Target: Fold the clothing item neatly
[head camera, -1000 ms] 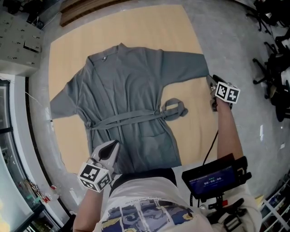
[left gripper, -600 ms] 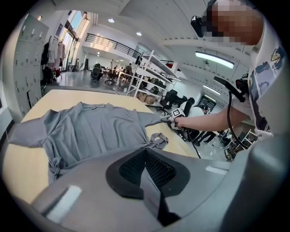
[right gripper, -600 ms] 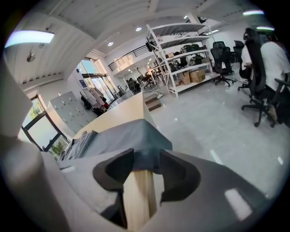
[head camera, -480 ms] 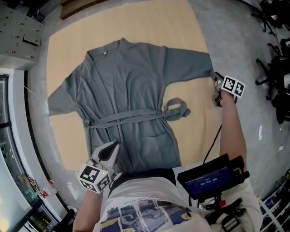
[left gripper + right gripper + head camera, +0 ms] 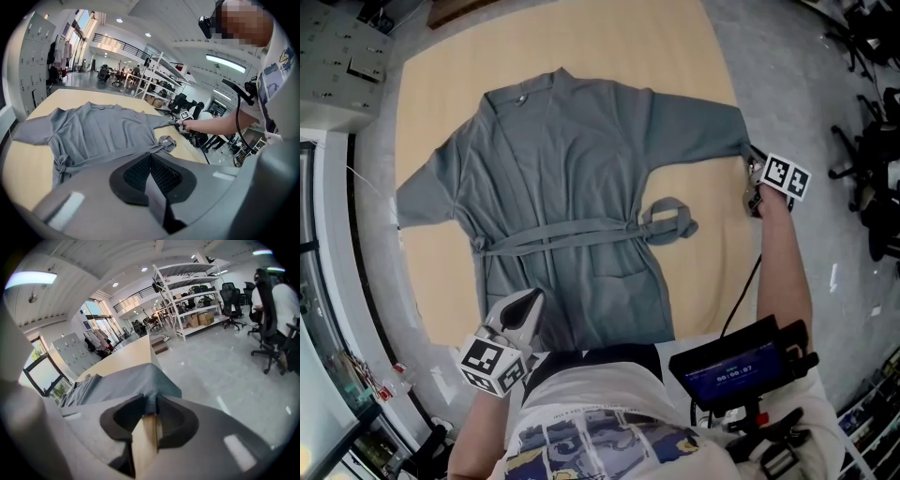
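While the left tongs (image 5: 529, 300) hang closed and empty at seven o'clock, the right tongs (image 5: 753, 170), just closing, clamp the cuff (image 5: 739, 141) of the grey robe (image 5: 567, 178) at three o'clock.

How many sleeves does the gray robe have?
2: one sleeve lies spread on the left; the right hand-held gripper has just been closing on the other sleeve's cuff.

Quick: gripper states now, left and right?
Left gripper: jaws closed, empty.
Right gripper: jaws have just been closing, now holding the robe's sleeve cuff.

robe (image 5: 562, 169) covers table (image 5: 698, 47) ctr, far corners bare
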Demonstrator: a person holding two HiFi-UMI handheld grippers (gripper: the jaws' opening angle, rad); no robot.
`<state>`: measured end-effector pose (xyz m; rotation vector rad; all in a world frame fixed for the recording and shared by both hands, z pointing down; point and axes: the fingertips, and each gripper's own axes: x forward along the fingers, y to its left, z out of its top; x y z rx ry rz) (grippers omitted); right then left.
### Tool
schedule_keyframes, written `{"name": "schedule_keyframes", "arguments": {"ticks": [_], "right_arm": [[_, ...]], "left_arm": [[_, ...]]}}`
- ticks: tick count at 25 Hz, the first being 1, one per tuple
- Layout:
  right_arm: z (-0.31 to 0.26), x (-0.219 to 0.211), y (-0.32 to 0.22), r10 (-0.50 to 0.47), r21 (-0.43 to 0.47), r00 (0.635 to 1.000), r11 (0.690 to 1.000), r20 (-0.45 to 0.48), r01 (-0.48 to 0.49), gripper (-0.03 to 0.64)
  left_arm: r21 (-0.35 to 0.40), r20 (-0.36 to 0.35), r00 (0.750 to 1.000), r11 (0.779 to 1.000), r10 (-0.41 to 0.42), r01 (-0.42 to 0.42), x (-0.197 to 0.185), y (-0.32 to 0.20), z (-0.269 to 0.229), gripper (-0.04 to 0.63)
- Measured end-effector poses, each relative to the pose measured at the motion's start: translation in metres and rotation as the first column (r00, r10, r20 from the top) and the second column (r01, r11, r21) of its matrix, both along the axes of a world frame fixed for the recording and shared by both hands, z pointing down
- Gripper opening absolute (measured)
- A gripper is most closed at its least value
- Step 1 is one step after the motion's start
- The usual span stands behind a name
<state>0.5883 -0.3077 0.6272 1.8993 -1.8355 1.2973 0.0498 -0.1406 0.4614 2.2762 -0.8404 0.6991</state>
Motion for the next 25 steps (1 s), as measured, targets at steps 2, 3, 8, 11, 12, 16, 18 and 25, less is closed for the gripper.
{"name": "schedule_keyframes", "arguments": {"ticks": [2,3,8,11,12,16,18,25], "right_arm": [[-0.003,0.003,0.001,0.003,-0.015,0.998,1.000,-0.067,-0.004,0.069],[-0.004,0.003,0.002,0.002,-0.020,0.995,1.000,-0.098,-0.004,0.047],[-0.012,0.001,0.003,0.025,-0.002,0.990,1.000,-0.140,-0.026,0.023],[-0.019,-0.003,0.001,0.036,0.021,0.990,0.999,-0.137,-0.034,0.021],[-0.023,-0.005,0.000,0.038,0.030,0.990,0.999,-0.137,-0.035,0.021],[-0.044,-0.013,-0.004,0.042,0.072,0.990,0.997,-0.131,-0.033,0.021],[-0.055,-0.019,-0.008,0.042,0.095,0.992,0.995,-0.123,-0.030,0.021],[-0.094,-0.061,-0.029,0.008,0.175,0.996,0.985,-0.093,0.008,0.021]], "left_arm": [[0.001,-0.003,1.000,1.000,0.001,-0.001,0.000,0.002,0.000,0.003],[0.002,-0.004,1.000,1.000,0.000,0.000,-0.001,0.003,0.000,0.003],[0.013,-0.008,1.000,1.000,-0.018,0.018,-0.008,0.003,-0.004,0.004],[0.022,-0.010,1.000,0.999,-0.025,0.026,-0.013,0.005,-0.005,0.003],[0.024,-0.012,1.000,0.999,-0.029,0.029,-0.015,0.005,-0.006,0.003],[0.034,-0.024,0.999,0.999,-0.038,0.038,-0.020,0.006,-0.007,0.003],[0.039,-0.033,0.999,0.998,-0.039,0.041,-0.022,0.006,-0.009,0.003],[0.062,-0.064,0.997,0.997,-0.033,0.037,-0.032,0.011,-0.012,0.004]]}}
